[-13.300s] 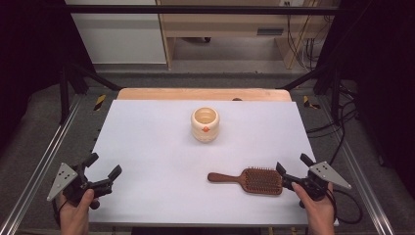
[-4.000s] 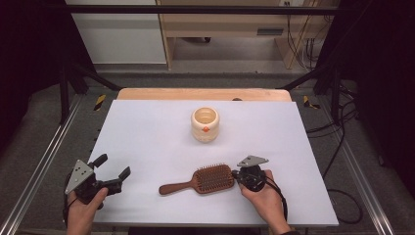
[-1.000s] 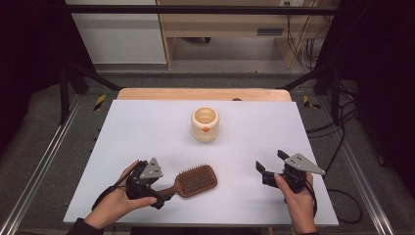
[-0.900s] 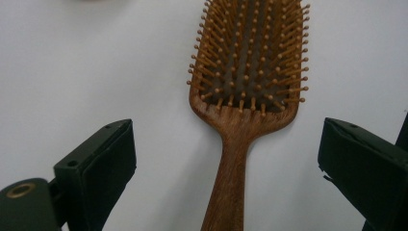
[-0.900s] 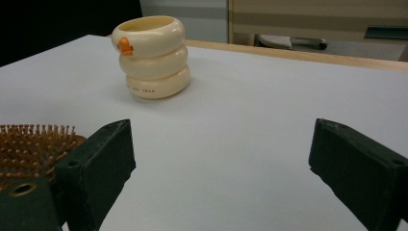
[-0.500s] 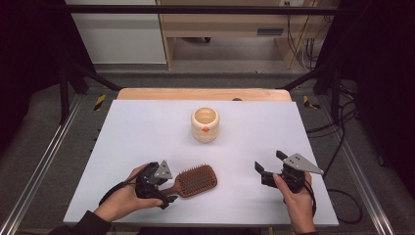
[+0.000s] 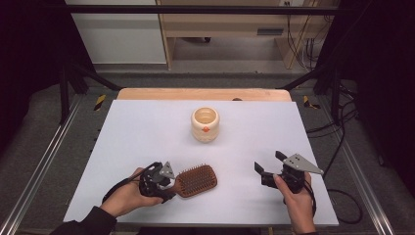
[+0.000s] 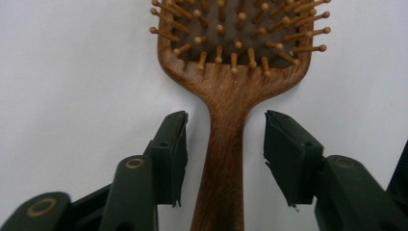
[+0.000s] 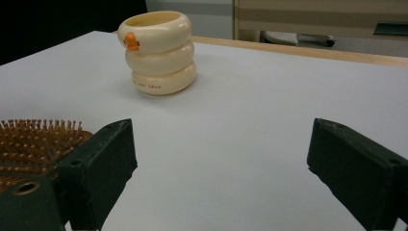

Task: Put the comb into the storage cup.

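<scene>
While spread either side of the wooden hairbrush (image 8: 231, 72) handle, left gripper (image 8: 225, 144) fingers needed centring before closing; right gripper (image 7: 270, 169) held spread, idle.

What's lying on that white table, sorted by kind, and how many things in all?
Wooden hairbrush: 1, bristles up, its handle between the open left claw
Cream ringed cup: 1, upright, with an orange mark
Hand-held claws: 2, the left one and the open right claw
Total: 4
</scene>
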Demonstrator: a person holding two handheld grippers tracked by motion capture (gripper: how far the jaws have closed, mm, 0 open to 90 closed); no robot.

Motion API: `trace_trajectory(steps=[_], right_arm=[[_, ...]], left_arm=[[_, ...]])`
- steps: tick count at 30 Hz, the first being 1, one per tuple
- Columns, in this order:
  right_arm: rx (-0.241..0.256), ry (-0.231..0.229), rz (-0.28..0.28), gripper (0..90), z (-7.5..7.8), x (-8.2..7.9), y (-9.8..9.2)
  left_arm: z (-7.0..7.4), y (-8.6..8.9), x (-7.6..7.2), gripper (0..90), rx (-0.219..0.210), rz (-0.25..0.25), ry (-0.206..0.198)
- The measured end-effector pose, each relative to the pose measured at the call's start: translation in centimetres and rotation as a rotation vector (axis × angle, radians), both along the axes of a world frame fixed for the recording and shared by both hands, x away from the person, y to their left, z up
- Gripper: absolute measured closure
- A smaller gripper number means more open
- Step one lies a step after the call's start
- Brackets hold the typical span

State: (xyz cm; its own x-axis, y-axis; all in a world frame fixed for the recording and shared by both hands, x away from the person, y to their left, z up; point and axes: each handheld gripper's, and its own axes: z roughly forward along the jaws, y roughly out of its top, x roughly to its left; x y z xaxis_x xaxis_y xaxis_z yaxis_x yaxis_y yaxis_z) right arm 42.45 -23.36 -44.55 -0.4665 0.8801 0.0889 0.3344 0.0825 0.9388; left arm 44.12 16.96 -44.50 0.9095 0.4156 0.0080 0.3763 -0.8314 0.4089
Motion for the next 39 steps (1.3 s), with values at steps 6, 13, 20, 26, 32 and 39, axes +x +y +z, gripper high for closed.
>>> trace_trajectory(steps=[6,13,20,26,32,39], right_arm=[[-0.004,0.004,0.003,10.0,-0.1,0.1,0.2],[0.005,0.003,0.004,10.0,-0.1,0.1,0.0],[0.012,0.001,0.004,10.2,0.0,0.0,-0.2],[0.005,0.004,0.006,10.3,0.0,0.0,0.1],[0.005,0.007,0.013,10.4,-0.1,0.1,0.2],[0.015,0.003,0.016,10.4,0.1,-0.1,0.1]], left_arm=[[-0.3,0.1,0.3,59.2,0.010,0.001,0.014],[-0.4,-0.5,0.5,62.9,0.033,-0.015,0.025],[-0.4,-1.0,0.6,65.2,0.061,-0.019,0.024],[-0.4,-1.1,0.6,69.5,0.066,-0.018,0.028],[-0.4,-1.2,0.5,71.9,0.062,-0.016,0.019],[-0.3,-1.2,0.1,72.3,0.063,-0.020,-0.015]])
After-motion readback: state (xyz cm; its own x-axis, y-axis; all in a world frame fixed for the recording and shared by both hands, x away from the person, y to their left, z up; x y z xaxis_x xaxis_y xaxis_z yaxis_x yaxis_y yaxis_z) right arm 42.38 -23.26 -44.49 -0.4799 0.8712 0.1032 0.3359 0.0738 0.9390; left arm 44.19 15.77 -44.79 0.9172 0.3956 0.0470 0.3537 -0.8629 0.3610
